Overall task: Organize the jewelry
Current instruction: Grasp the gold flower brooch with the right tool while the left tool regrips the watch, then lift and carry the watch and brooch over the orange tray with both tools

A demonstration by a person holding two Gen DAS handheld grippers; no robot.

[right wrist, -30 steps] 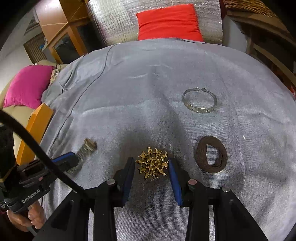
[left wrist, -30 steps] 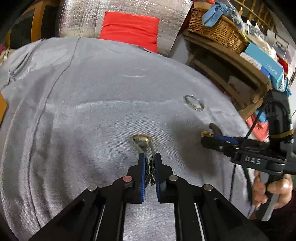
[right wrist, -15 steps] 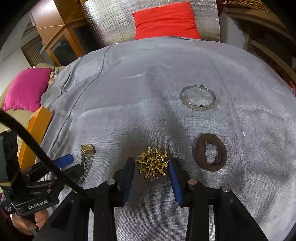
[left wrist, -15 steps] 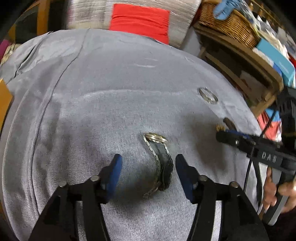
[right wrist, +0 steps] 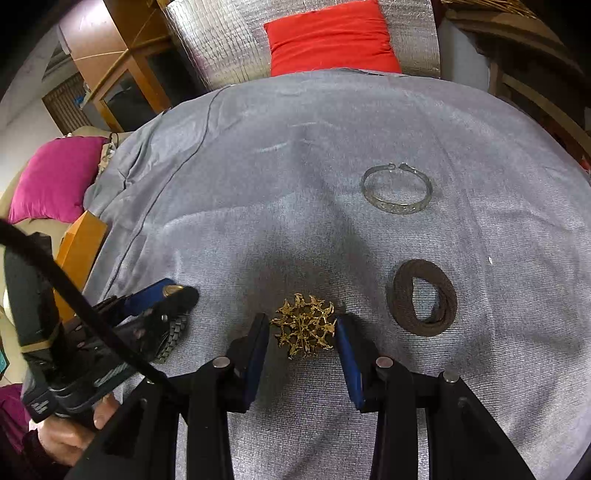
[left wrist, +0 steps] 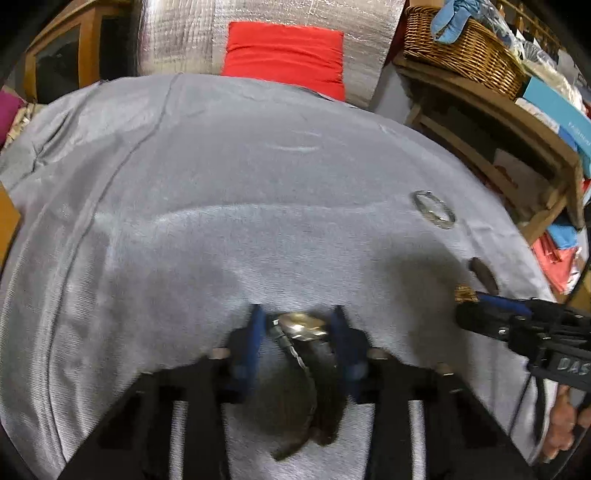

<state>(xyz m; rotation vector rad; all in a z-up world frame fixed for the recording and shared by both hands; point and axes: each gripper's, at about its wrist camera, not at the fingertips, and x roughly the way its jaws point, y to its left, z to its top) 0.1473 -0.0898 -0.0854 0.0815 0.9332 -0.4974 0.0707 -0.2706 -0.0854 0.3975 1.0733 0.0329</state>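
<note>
A metal wristwatch [left wrist: 301,328] lies on the grey cloth [left wrist: 221,184], its gold face between the blue pads of my left gripper [left wrist: 298,325], whose jaws stand apart on either side of it. In the right wrist view the watch band [right wrist: 173,332] shows under that gripper. My right gripper [right wrist: 301,332] is open around a gold spiky brooch [right wrist: 304,326]; whether the pads touch it I cannot tell. A dark brown coiled bracelet [right wrist: 423,302] lies right of the brooch. A silver bangle [right wrist: 397,194] lies farther back; it also shows in the left wrist view [left wrist: 433,214].
A red cushion [right wrist: 332,38] and silver quilted pad [left wrist: 258,33] lie beyond the cloth's far edge. A wooden shelf with a wicker basket [left wrist: 461,48] stands at right. A pink cushion [right wrist: 51,177] and an orange wooden edge [right wrist: 79,251] are at left.
My left gripper let go of the watch band and opened wide, then moved forward so its pads now flank the watch face. The right gripper stayed open around the brooch.
</note>
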